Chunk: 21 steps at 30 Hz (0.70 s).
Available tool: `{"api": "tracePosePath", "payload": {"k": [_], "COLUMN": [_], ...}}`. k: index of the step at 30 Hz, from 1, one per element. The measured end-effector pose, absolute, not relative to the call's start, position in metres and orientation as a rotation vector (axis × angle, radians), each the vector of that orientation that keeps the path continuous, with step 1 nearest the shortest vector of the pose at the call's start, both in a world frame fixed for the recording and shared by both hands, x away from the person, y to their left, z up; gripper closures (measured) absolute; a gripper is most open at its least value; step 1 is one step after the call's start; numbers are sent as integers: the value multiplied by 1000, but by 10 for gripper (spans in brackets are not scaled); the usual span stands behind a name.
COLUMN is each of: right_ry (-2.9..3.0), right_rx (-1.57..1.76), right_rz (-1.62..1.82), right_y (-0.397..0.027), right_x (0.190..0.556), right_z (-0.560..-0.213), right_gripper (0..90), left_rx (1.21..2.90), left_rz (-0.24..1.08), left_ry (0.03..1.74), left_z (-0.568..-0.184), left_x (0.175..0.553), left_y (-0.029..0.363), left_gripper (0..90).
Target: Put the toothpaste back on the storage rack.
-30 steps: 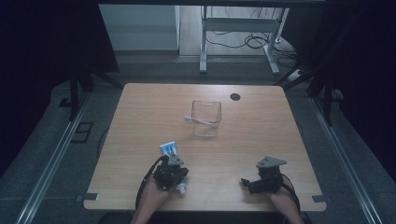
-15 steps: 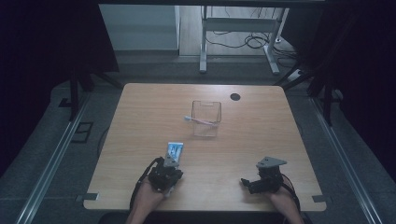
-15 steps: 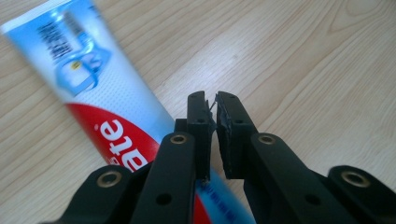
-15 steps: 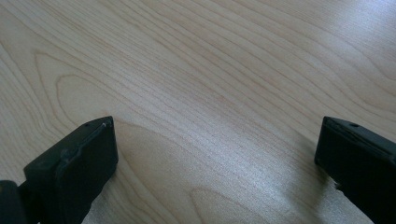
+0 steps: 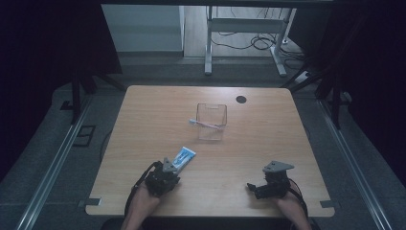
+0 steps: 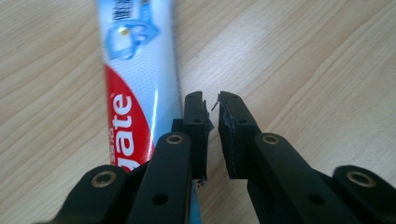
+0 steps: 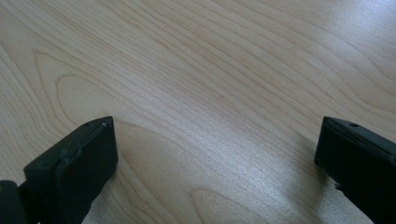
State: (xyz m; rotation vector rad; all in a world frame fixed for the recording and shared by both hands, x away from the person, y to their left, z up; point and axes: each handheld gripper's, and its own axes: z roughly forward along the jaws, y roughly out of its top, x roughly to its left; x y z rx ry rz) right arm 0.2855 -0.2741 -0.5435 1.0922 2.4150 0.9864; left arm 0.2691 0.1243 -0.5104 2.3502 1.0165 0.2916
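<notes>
A toothpaste tube point(image 5: 185, 156), white and blue with a red logo, lies flat on the wooden table point(image 5: 143, 120) at the front left. My left gripper point(image 5: 167, 168) sits at its near end. In the left gripper view the tube point(image 6: 135, 79) runs along the outside of the left jaw, and my left gripper point(image 6: 212, 105) is shut, with only a thin slit and nothing between the jaws. My right gripper point(image 5: 253, 187) rests at the front right and points left. In the right gripper view my right gripper point(image 7: 215, 135) stands wide open over bare wood.
A clear plastic container point(image 5: 212, 122) stands mid-table with a toothbrush point(image 5: 205, 123) sticking out to its left. A black round cable hole point(image 5: 241, 99) lies near the far edge. The table's front edge runs close under both hands.
The tube, raised at my left gripper a second ago, now lies flat on the table outside the jaws. My left gripper has drawn back slightly. The right gripper has not moved.
</notes>
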Motion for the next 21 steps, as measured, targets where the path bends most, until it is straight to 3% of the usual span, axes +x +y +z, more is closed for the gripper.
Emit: {"api": "tracePosePath", "payload": {"k": [10,21], "right_ry": [2415,2415], "right_rx": [1092,1092], "right_rz": [986,986], "right_y": [-274,-274], "right_x": [285,285], "right_z": [-543,-543], "right_gripper": [0,0], "left_rx": [2345,2354], "left_rz": [268,279], "left_ry": [1042,1023], "left_z": [-510,-490], "left_x": [273,280], "left_y": [132,141], "left_gripper": [807,672]}}
